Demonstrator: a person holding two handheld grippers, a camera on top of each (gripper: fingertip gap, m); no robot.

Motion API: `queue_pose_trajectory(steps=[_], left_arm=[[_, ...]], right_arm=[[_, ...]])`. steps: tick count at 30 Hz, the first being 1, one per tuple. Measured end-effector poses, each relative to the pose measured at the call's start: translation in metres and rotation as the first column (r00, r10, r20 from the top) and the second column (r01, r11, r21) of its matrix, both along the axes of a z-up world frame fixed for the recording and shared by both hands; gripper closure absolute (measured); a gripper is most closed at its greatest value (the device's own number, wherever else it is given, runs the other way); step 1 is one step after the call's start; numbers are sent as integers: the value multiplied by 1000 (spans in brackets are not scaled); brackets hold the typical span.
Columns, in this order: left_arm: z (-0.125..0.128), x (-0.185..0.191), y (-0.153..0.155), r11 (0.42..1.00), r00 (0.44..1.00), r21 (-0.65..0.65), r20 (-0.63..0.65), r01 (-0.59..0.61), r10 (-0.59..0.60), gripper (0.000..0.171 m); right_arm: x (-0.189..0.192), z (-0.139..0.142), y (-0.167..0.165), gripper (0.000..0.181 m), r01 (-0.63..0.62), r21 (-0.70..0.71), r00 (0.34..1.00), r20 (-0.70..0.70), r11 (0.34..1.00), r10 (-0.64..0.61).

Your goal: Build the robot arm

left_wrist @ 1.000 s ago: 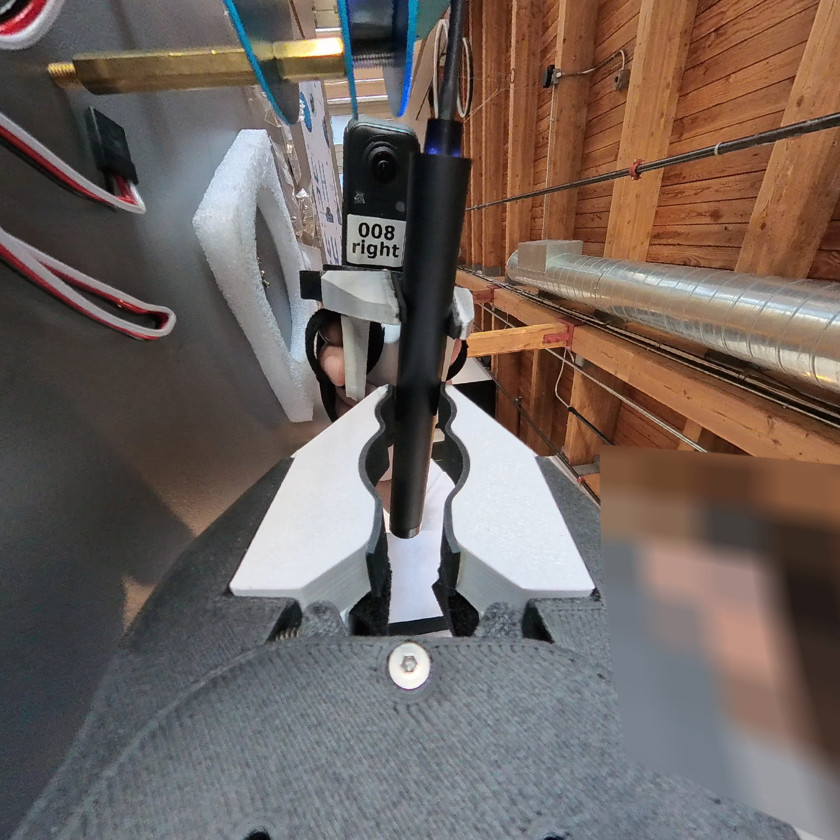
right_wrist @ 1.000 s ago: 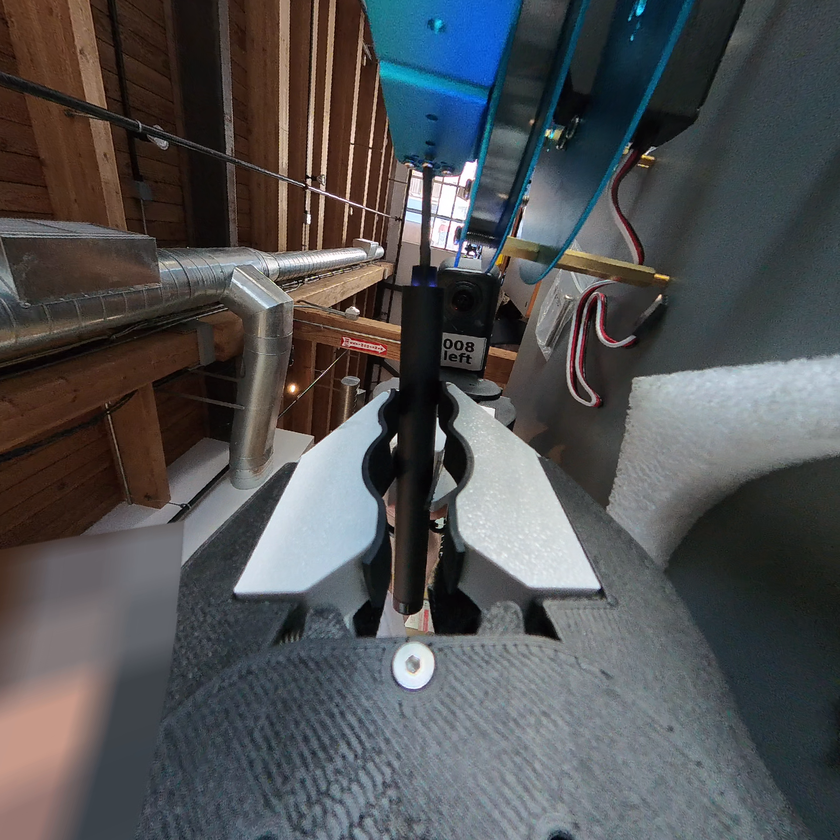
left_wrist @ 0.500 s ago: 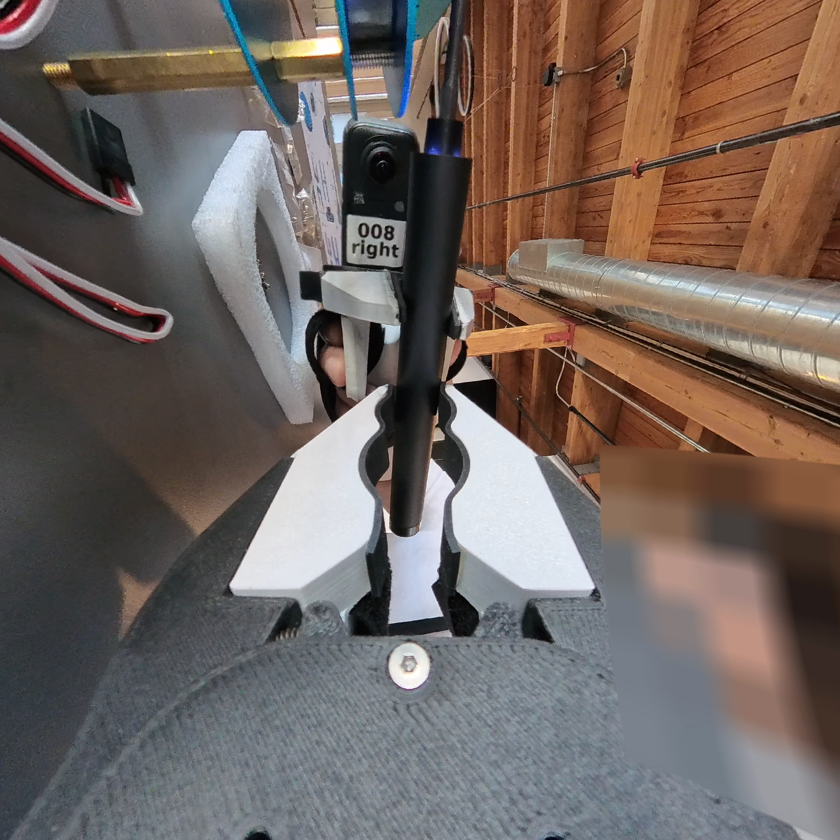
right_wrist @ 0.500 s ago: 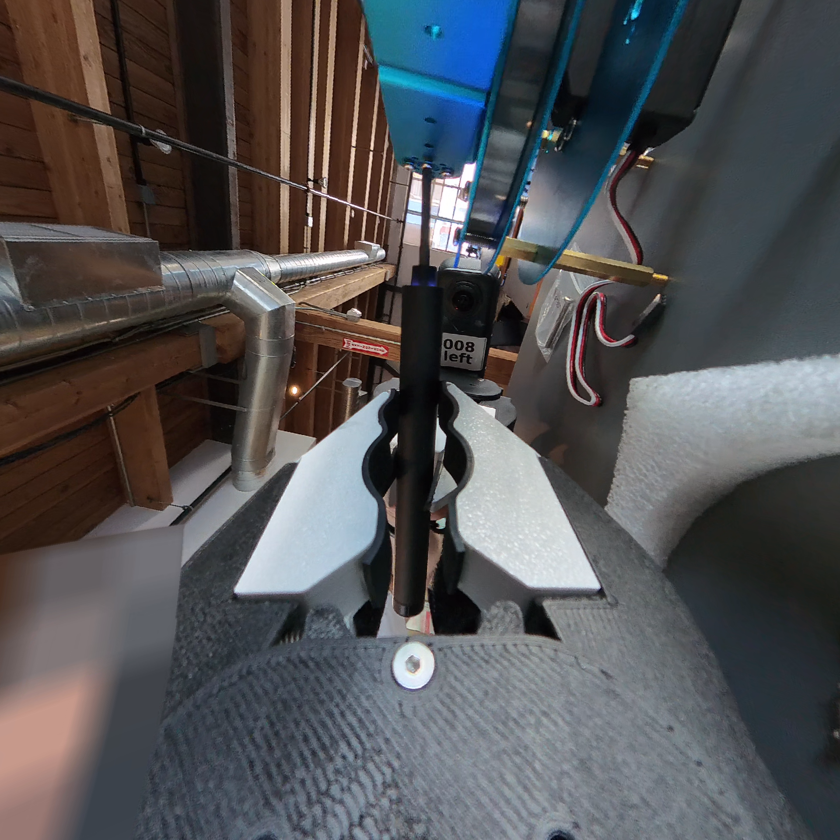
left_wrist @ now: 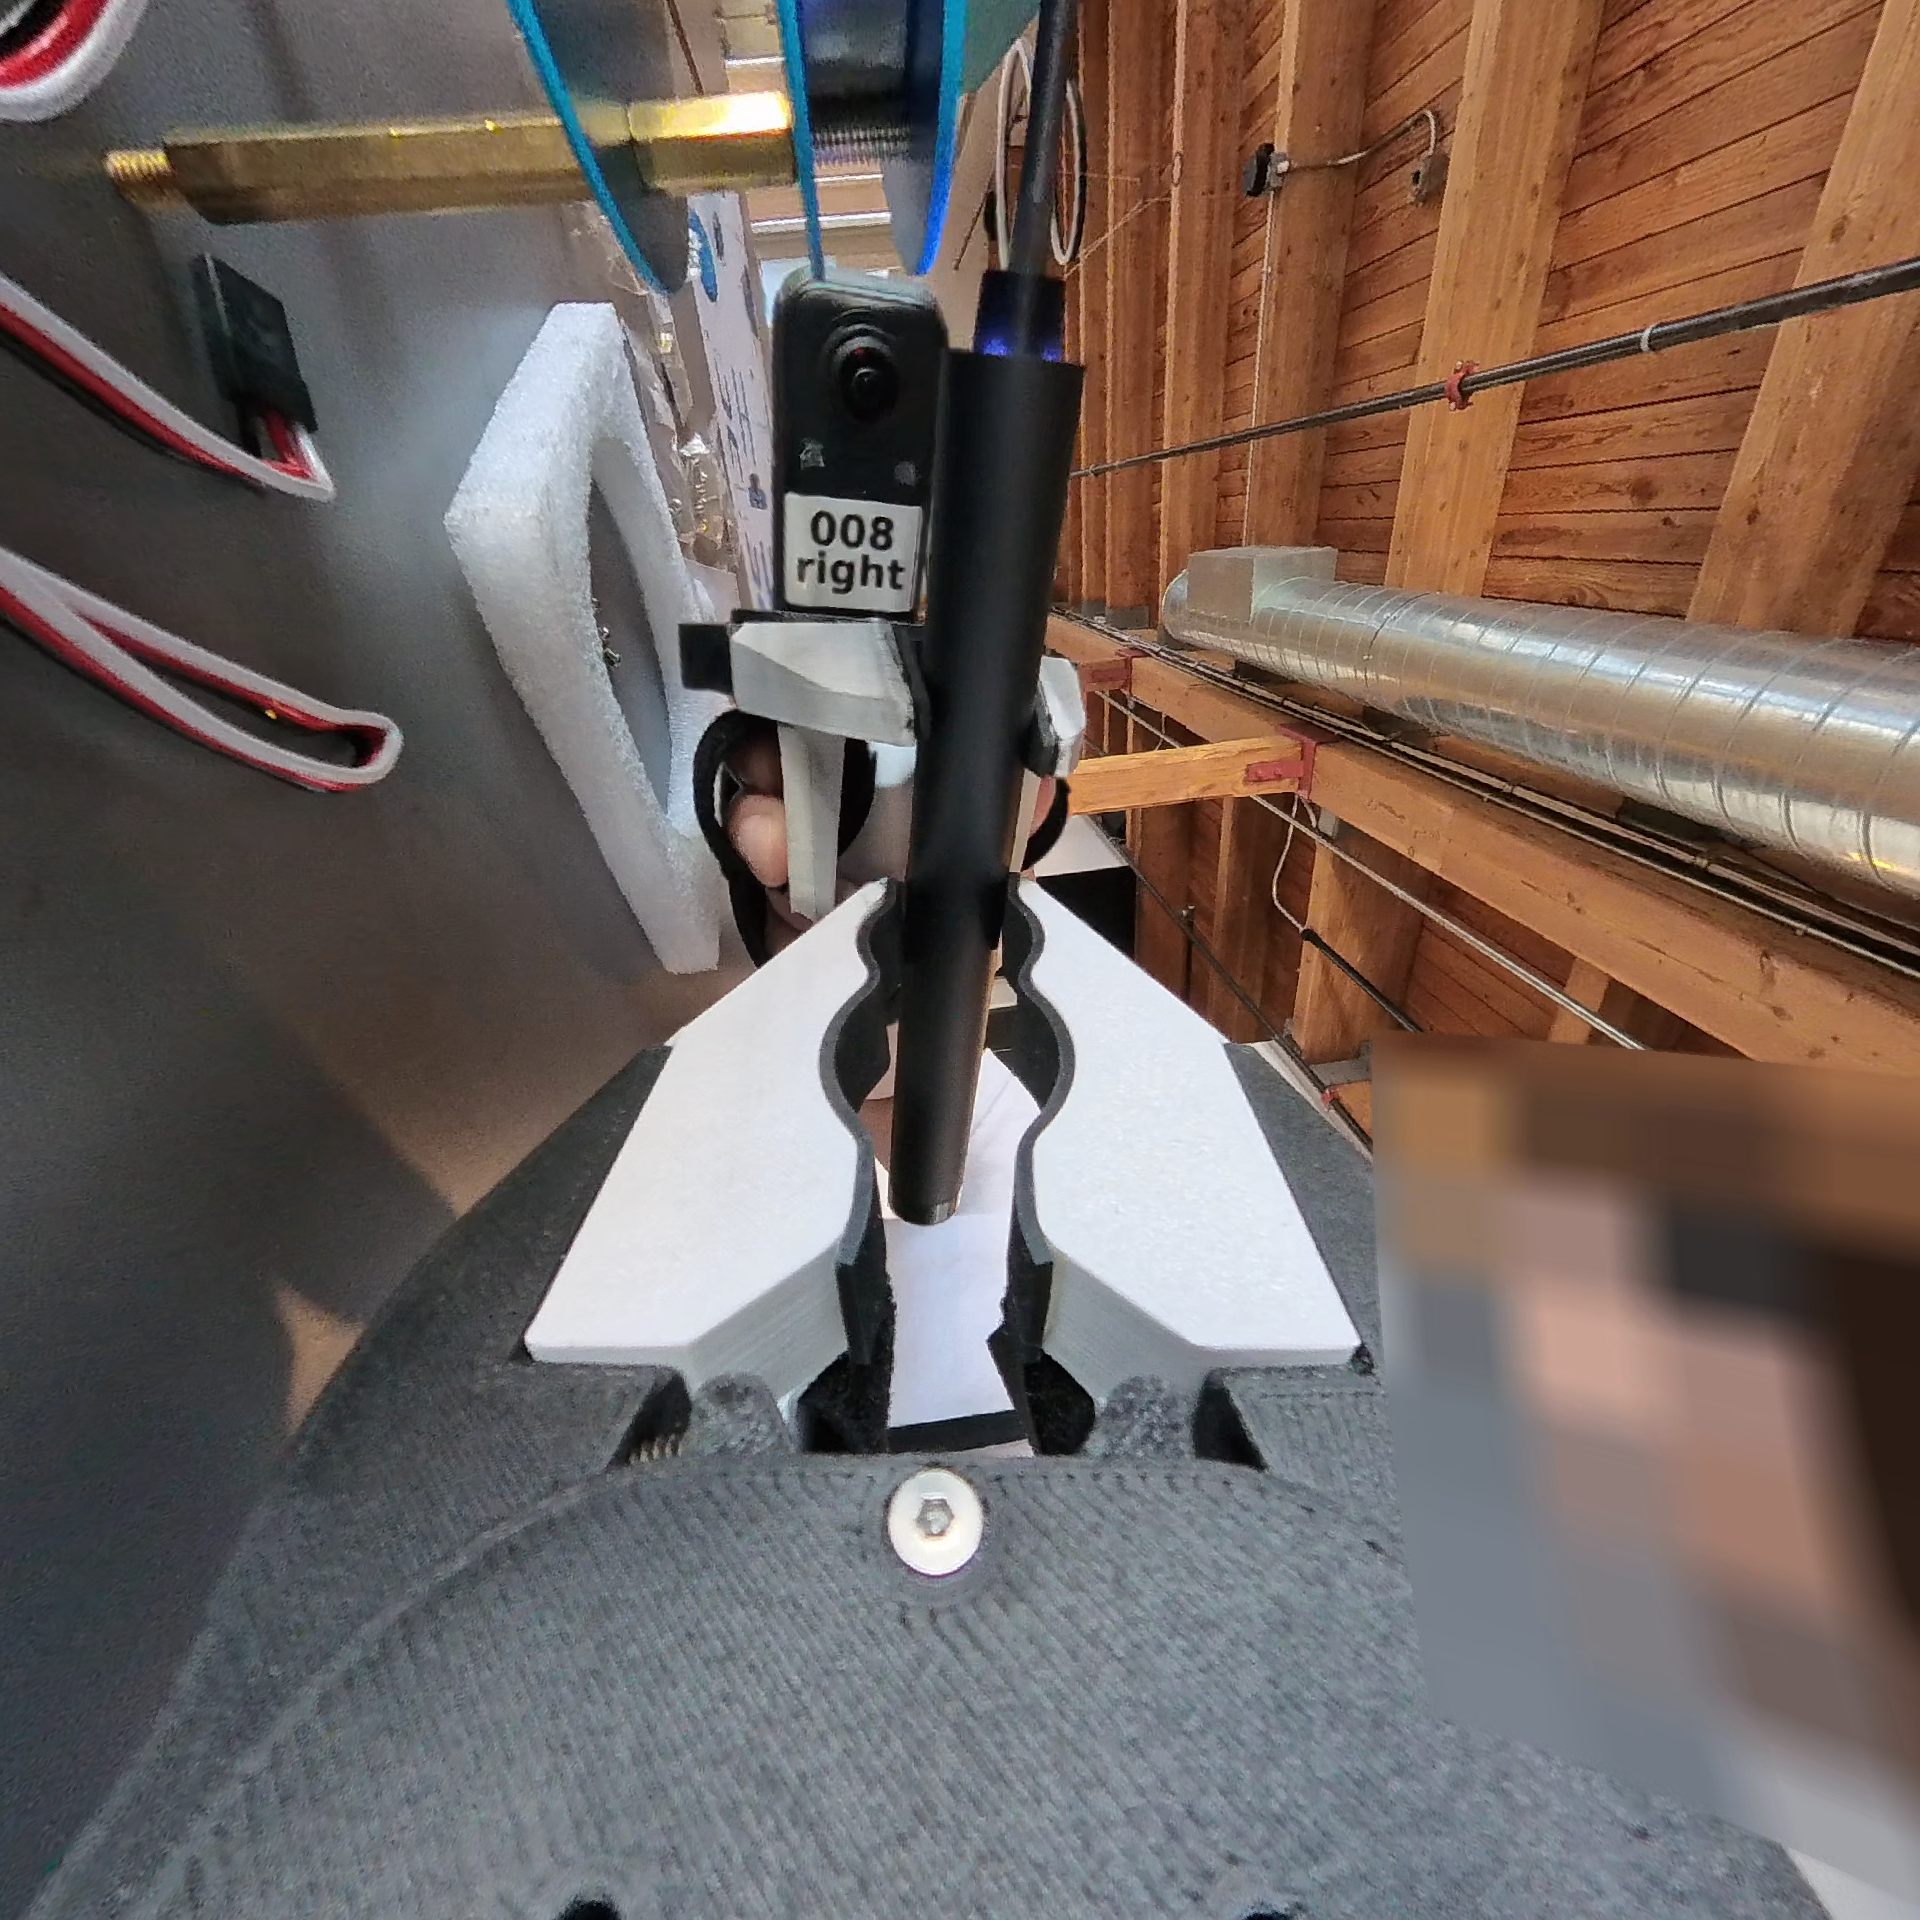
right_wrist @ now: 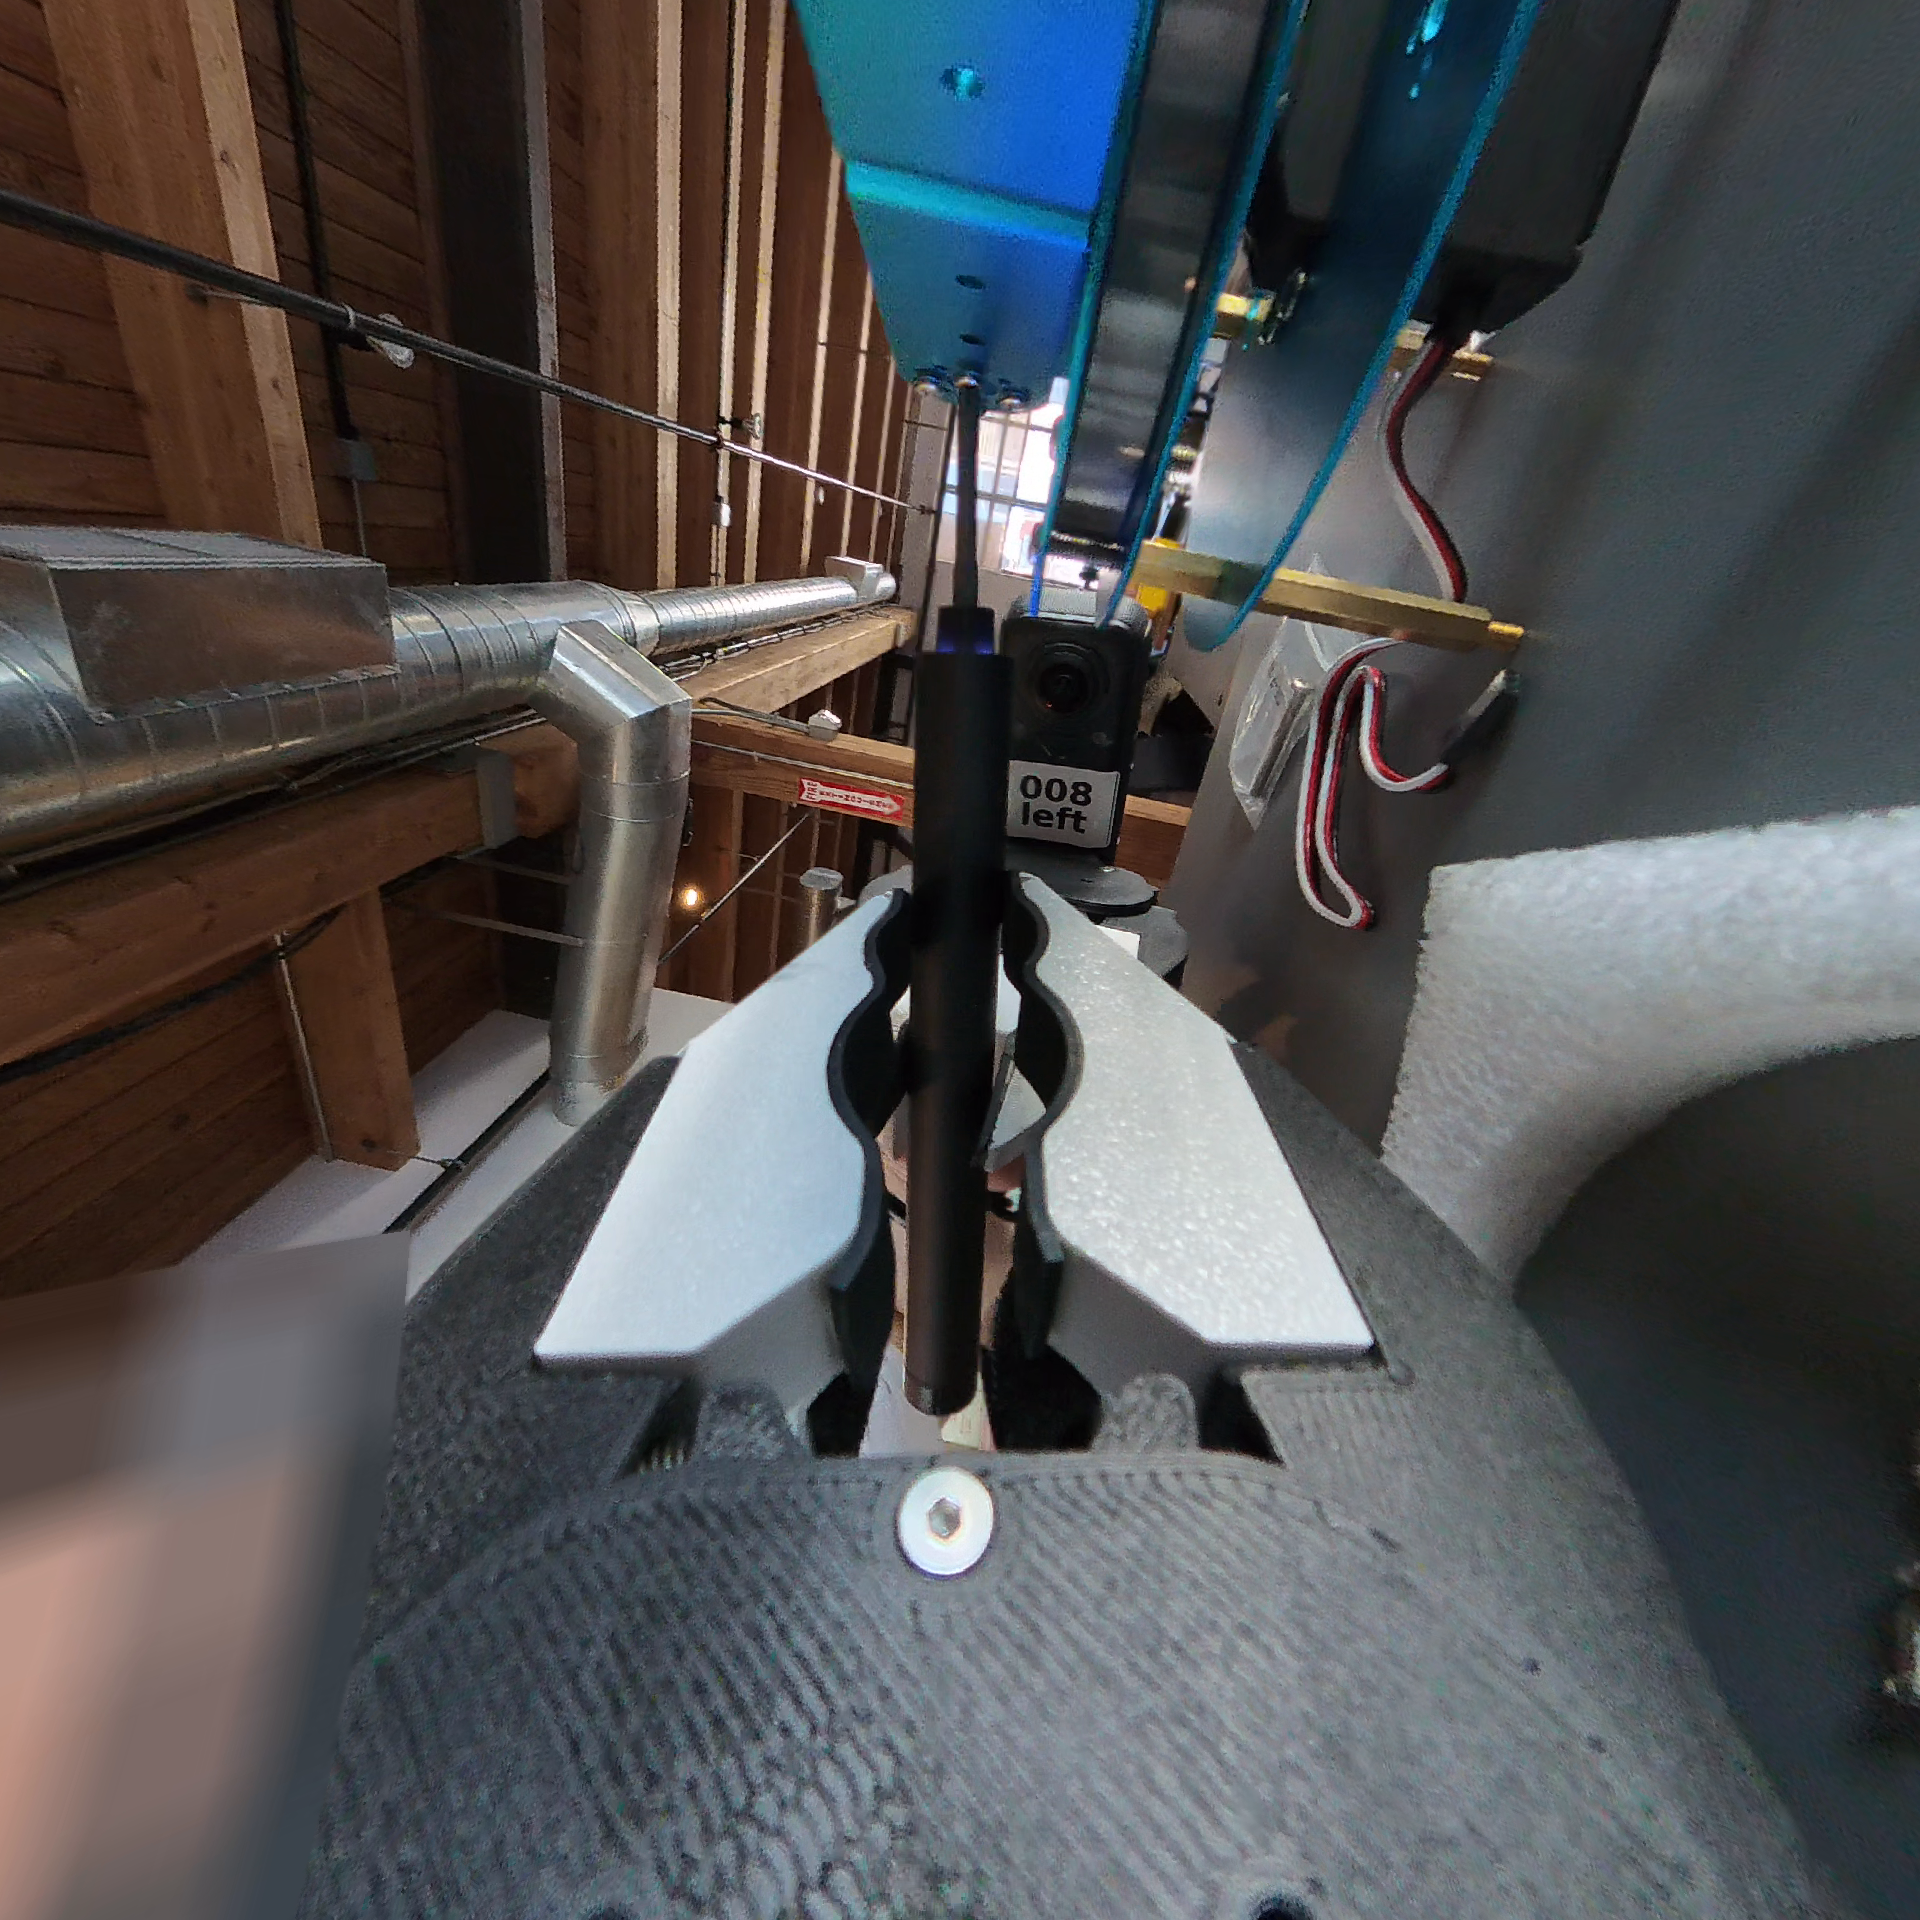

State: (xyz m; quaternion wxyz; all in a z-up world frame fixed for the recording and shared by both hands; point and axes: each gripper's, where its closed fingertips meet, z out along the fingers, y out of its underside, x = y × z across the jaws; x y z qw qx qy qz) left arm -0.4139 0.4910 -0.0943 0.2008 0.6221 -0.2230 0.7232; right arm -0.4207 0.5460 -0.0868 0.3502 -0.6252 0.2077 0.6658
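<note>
A black cylindrical screwdriver handle (left_wrist: 966, 779) with a thin dark shaft (right_wrist: 968, 488) points up at the underside of a blue metal plate (right_wrist: 966, 156). The shaft's tip meets a row of small screws at the plate's edge. My left gripper (left_wrist: 948, 904) is shut on the lower part of the handle. My right gripper (right_wrist: 956, 899) is shut on the same handle from the opposite side. Each gripper shows in the other's view, with its camera body close behind the handle (left_wrist: 852, 416) (right_wrist: 1070, 707). A small blue light glows at the handle's top.
A brass standoff (left_wrist: 416, 156) sticks out of the blue plates over a grey surface (left_wrist: 156, 935). Red-white-black wires (left_wrist: 208, 707) and a white foam block (left_wrist: 551, 582) lie on it. A silver duct (left_wrist: 1558, 686) and wooden beams run along the other side. Spacing between my two grippers at the tips: around 5 cm. My right tips are roughly 10 cm from the blue metal plate (right_wrist: 966, 156).
</note>
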Motion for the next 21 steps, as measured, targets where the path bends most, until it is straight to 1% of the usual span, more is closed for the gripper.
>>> queue_pose_trajectory(steps=[7, 13, 16, 21], left_arm=[[-1, 1, 0, 1000, 1000, -6, 1, -2, 2, 155], [2, 0, -1, 1000, 1000, 2, 5, 4, -4, 155], [3, -2, -4, 1000, 1000, 2, 8, 11, -11, 156], [1, -9, -23, 998, 999, 27, 11, 52, -52, 156]], right_arm=[[1, -1, 0, 165, 2, -1, 1000, 11, 1000, -2], [-1, 1, -2, 165, 4, 1, 1000, -21, 1000, -4], [-1, -1, -3, 164, 2, -6, 1000, 6, 1000, -2], [-9, -3, -21, 164, -24, -2, 999, 37, 1000, 24]])
